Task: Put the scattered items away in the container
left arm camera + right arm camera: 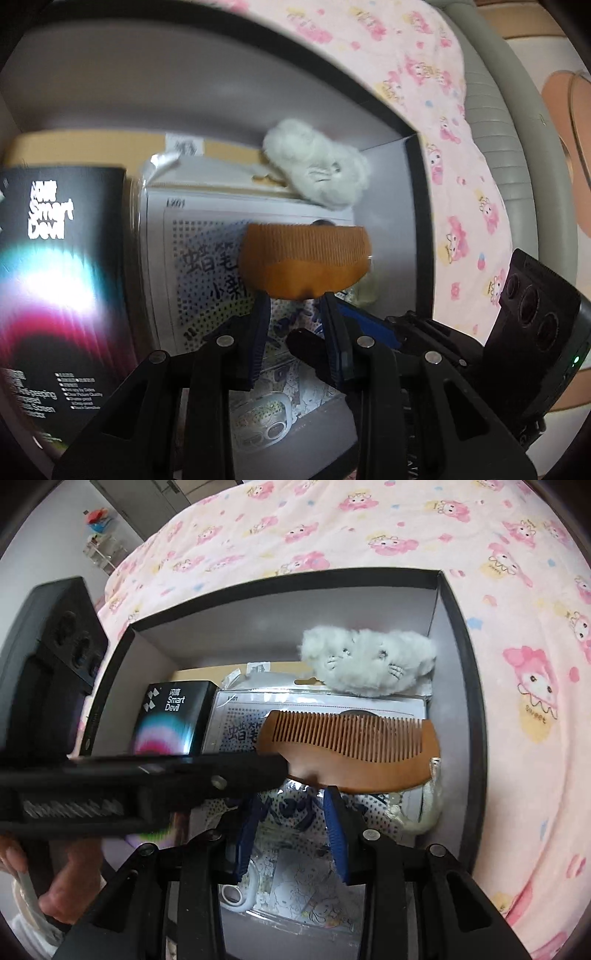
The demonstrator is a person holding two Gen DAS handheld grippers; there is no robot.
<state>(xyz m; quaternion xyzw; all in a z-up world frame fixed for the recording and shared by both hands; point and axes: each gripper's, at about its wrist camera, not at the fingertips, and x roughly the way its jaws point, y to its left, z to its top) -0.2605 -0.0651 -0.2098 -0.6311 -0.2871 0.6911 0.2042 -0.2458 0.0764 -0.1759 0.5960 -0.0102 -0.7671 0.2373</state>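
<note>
A wooden comb (306, 258) hovers over the open black box (421, 206). In the left wrist view my left gripper (295, 301) has its jaws apart, tips just under the comb's spine; I cannot tell whether it grips it. In the right wrist view the comb (351, 749) sits over the box (476, 716), with the left gripper's finger (221, 775) reaching its left end. My right gripper (290, 799) is open and empty below the comb. Inside lie a fluffy white cat toy (369, 661), a black Smart Devil box (173, 720) and a printed packet (306, 882).
The box rests on a pink cartoon-print bedsheet (369, 528). A grey padded bed edge (491, 129) runs along the right in the left wrist view. A hand (62, 890) holds the left gripper at lower left. Shelves stand far back left (99, 546).
</note>
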